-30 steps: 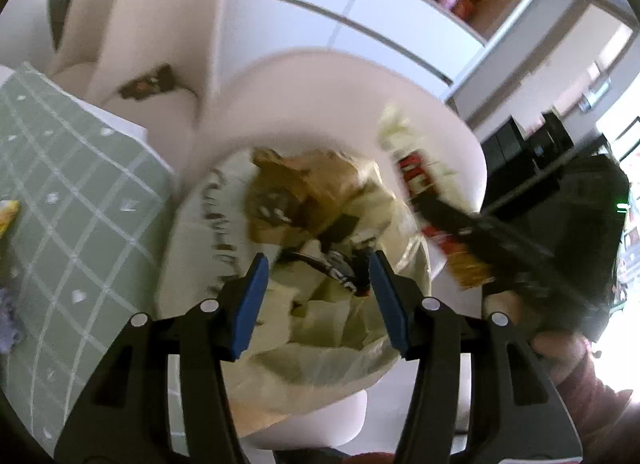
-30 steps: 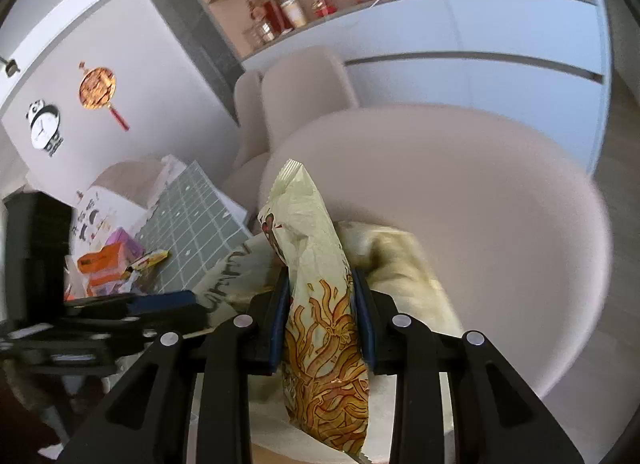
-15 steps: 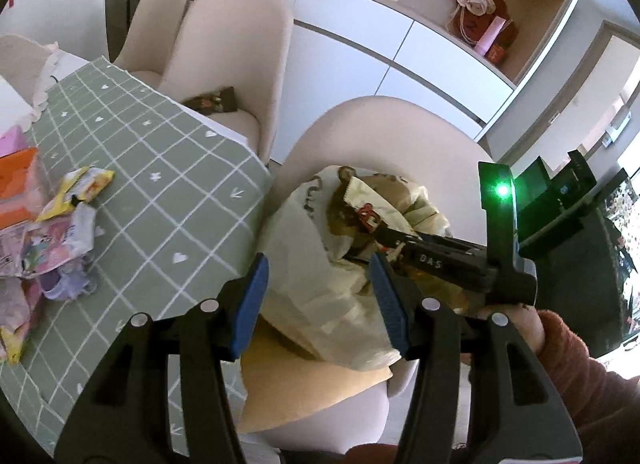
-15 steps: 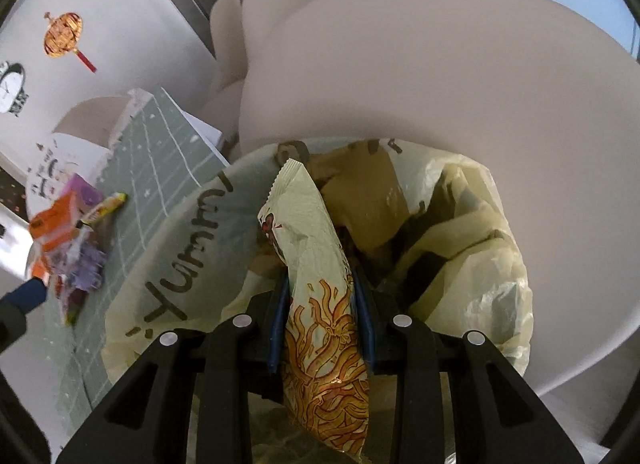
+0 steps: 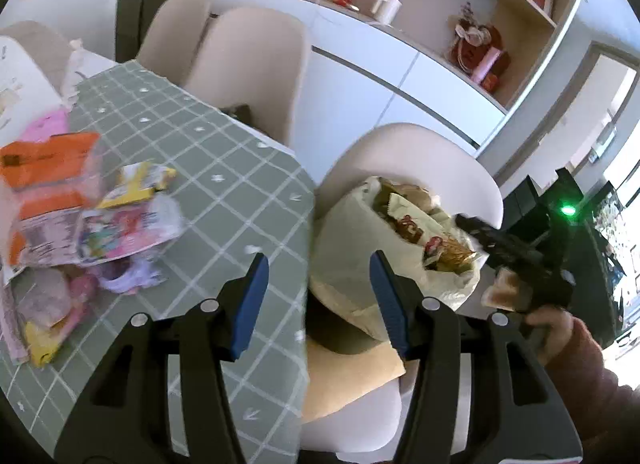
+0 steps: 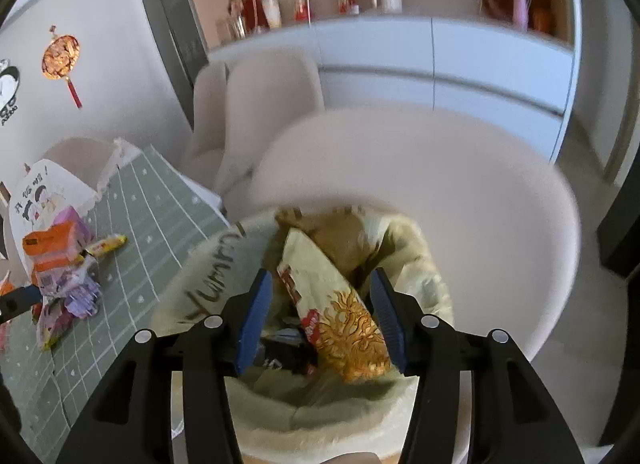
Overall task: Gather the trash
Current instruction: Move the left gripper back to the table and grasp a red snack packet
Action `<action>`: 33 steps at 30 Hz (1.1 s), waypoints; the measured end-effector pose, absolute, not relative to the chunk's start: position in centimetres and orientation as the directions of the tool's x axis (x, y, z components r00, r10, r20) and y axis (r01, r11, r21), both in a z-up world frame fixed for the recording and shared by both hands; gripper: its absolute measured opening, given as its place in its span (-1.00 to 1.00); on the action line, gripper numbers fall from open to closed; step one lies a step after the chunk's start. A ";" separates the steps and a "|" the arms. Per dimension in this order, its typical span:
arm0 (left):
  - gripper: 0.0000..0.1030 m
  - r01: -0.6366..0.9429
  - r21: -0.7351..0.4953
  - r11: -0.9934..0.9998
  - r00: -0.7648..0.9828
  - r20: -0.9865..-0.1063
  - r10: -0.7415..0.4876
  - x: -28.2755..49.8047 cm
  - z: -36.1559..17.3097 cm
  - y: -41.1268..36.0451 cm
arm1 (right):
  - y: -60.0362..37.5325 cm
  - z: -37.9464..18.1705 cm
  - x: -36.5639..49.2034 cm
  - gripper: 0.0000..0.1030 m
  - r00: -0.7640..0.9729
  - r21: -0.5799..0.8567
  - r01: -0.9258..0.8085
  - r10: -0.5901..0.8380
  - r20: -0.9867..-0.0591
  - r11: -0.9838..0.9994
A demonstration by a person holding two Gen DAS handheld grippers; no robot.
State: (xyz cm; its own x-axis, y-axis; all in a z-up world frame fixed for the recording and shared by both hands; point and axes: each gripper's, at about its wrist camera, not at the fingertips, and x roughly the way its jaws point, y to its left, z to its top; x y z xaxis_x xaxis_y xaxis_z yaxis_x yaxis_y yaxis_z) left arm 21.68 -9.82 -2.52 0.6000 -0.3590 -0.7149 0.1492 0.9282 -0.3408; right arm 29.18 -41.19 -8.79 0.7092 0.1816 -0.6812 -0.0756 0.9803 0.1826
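Cream bag [image 6: 208,288], lettering perhaps "Yumm", beneath opening right gripper [image 6: 320,312]

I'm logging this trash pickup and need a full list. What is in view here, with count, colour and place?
trash bag: one, pale cream with dark lettering, open on the near chair's seat
snack wrapper: one, cream with orange and red print, lying in the bag's mouth
wrapper pile: several, orange, pink, yellow, lilac, on the tablecloth's left side
tablecloth: one, grey-green with white grid, on the table
chairs: at least three, beige, beside the table
cabinets: white, along the back wall, ornaments on the shelf above
left gripper: black, blue pads, empty, over the table edge
right gripper: black, blue pads, jaws opening, wrapper between them
hand: one, dark red sleeve, holding the right gripper
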 end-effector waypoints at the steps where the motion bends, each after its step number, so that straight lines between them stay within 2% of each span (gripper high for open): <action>1: -0.03 0.145 -0.340 0.929 0.603 -0.714 -0.356 21.4 -2.6 -9.2 | -41.2 -8.2 28.5 -0.04 0.727 0.170 -0.072 0.169 -0.666 0.983; 3: -0.03 0.134 -0.339 0.931 0.611 -0.712 -0.347 20.6 -3.1 -7.3 | -40.7 -6.4 26.9 -0.02 0.767 0.153 -0.066 0.149 -0.624 0.986; 5: -0.03 0.120 -0.335 0.934 0.619 -0.711 -0.335 19.9 -3.5 -5.3 | -40.0 -5.2 25.7 0.10 0.776 0.166 -0.075 0.162 -0.610 0.983; 11: -0.03 0.101 -0.282 0.954 0.668 -0.691 -0.275 17.4 -4.0 2.4 | -35.2 -3.6 22.1 0.10 0.792 0.126 -0.037 0.106 -0.601 0.991; 15: -0.03 0.069 -0.230 0.971 0.714 -0.668 -0.209 16.1 -4.3 9.1 | -31.5 -4.7 20.0 0.10 0.763 0.173 -0.033 0.137 -0.632 0.984; 19: -0.03 -0.021 -0.209 0.978 0.725 -0.676 -0.129 15.7 -6.0 16.6 | -27.1 -6.3 17.6 0.10 0.747 0.152 0.020 0.086 -0.659 0.988; 24: -0.03 -0.206 -0.282 0.937 0.678 -0.732 -0.071 15.9 -9.2 25.7 | -22.6 -7.9 16.5 0.10 0.701 0.131 0.045 0.062 -0.710 0.990; 28: -0.03 -0.246 -0.332 0.911 0.619 -0.777 -0.116 17.2 -12.2 28.4 | -19.1 -8.0 16.0 0.10 0.703 0.065 0.031 0.024 -0.710 0.997; 33: -0.03 -0.199 -0.266 0.943 0.588 -0.802 -0.102 18.7 -13.8 27.7 | -16.1 -8.6 16.9 0.10 0.687 0.062 0.050 0.011 -0.727 0.997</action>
State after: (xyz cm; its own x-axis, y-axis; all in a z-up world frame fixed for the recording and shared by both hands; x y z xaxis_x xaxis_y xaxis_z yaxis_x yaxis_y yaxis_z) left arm 18.73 27.66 -13.85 0.5885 -0.1021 -0.8020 -0.1994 0.9430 -0.2663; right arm 16.85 -16.14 -8.55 0.6870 0.0112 -0.7265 0.0497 0.9968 0.0624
